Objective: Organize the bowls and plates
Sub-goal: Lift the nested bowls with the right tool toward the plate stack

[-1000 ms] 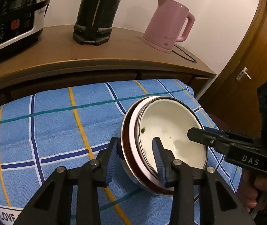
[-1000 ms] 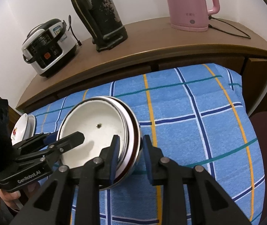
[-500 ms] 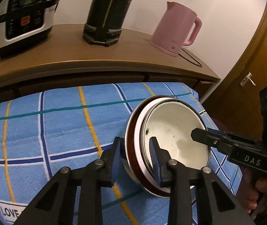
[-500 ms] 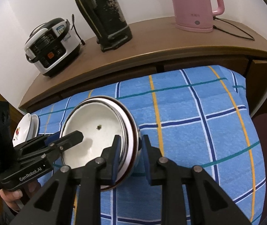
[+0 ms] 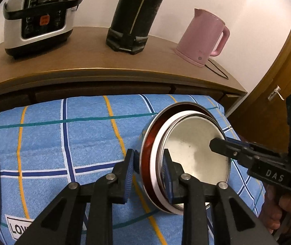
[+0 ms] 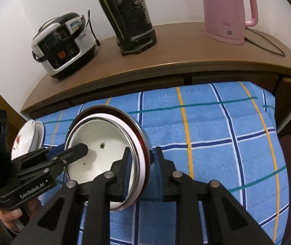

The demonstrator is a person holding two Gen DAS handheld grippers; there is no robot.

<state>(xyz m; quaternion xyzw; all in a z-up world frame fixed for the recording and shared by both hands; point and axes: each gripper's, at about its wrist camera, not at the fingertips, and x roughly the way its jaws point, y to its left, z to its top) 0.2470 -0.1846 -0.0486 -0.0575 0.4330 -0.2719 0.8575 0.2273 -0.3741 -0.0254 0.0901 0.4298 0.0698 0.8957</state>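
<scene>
While both grippers' fingers [image 5: 130, 164] pinch opposite rims, nested bowls [image 5: 188, 159] tilt — left [image 5: 148, 166] just closing (right [image 6: 141, 164] clamped).

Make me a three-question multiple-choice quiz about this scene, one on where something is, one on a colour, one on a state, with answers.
1. Where does the kettle stand?
A. on the wooden counter
B. on the blue checked cloth
C. inside the bowls

2. What colour is the kettle?
A. black
B. pink
C. green

3. How is the stack of bowls held?
A. lying free on the cloth
B. gripped by one gripper only
C. gripped at its rim from both sides by two grippers

Answers:
1 A, it sits on the counter beside the tall black appliance and the rice cooker.
2 B, its body and handle are pink.
3 C, the left gripper has just closed onto the near rim, and the right gripper clamps the opposite rim.
</scene>
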